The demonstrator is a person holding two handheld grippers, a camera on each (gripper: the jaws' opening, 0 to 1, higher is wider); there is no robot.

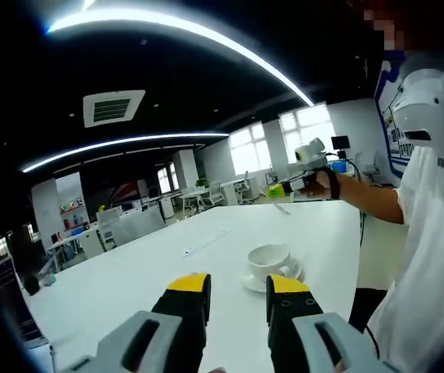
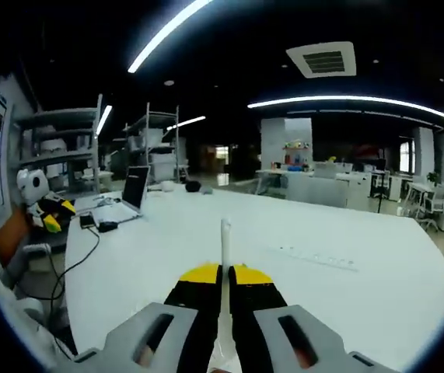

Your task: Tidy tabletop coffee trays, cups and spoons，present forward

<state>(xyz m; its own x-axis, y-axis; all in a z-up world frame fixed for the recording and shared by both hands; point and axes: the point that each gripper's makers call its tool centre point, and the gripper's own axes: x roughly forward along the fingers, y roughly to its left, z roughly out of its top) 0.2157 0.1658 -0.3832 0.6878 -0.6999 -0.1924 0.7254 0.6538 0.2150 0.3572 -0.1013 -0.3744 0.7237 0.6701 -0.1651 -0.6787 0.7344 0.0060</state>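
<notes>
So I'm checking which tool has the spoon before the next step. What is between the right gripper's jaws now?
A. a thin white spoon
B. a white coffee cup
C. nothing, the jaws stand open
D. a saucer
A: in the right gripper view the right gripper has its jaws closed on a thin white spoon that sticks out forward over the table.

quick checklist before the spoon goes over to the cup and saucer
1. Spoon held: ok, the right gripper has its jaws shut on the white handle.
2. Spoon bowl end: cannot tell, hidden between the jaws.
3. Left gripper free: ok, jaws open, nothing between them.
4. Cup upright on its saucer: ok.
5. Table beside the saucer bare for setting down: ok.
6. Trays located: cannot tell.
</notes>
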